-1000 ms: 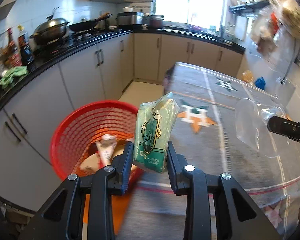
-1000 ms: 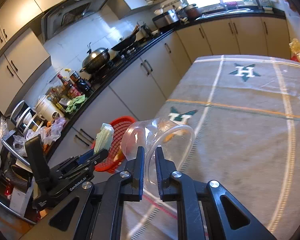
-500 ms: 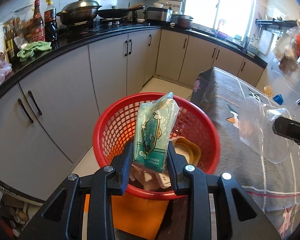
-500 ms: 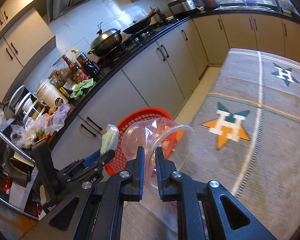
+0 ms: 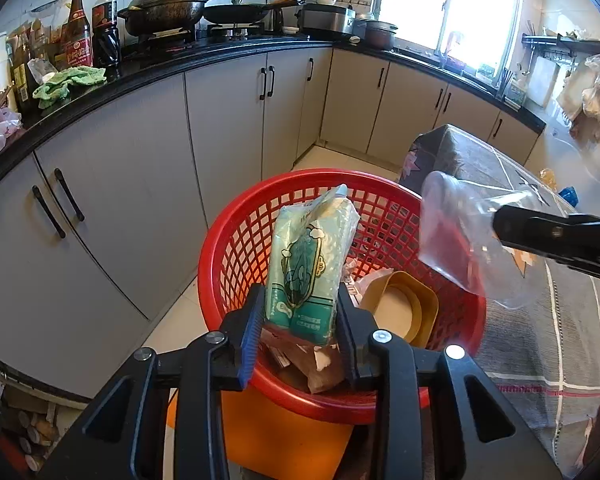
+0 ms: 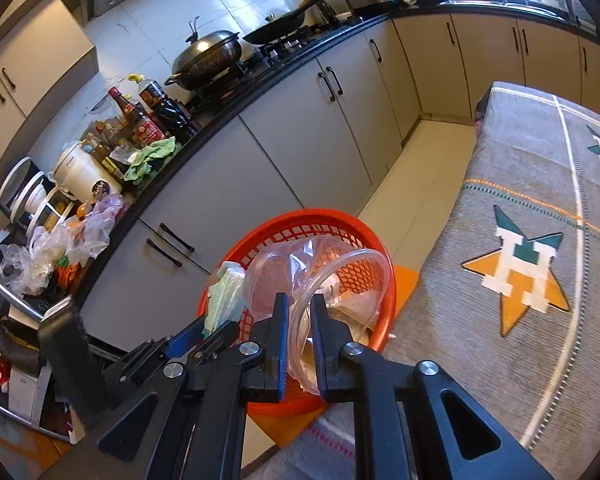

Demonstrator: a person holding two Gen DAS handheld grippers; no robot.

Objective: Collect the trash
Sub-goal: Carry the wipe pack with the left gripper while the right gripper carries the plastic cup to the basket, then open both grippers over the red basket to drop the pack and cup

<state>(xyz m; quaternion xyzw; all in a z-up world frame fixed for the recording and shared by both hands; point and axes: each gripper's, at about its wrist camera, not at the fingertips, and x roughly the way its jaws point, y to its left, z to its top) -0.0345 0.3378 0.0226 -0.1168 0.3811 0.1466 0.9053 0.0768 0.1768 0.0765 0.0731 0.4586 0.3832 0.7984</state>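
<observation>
My left gripper is shut on a green snack packet and holds it upright over the near rim of the red mesh basket. My right gripper is shut on the rim of a clear plastic bowl, held above the basket. In the left wrist view the bowl hangs over the basket's right rim. The basket holds a tan container and brown paper scraps. The left gripper with the packet also shows in the right wrist view.
The basket stands on an orange stool between grey kitchen cabinets and the table with a grey patterned cloth. The black counter carries bottles, a green rag and a wok. Plastic bags lie at far left.
Both grippers have moved from over the table to over the red basket, each still holding its item. The clear bowl now reaches over the basket's right rim.
</observation>
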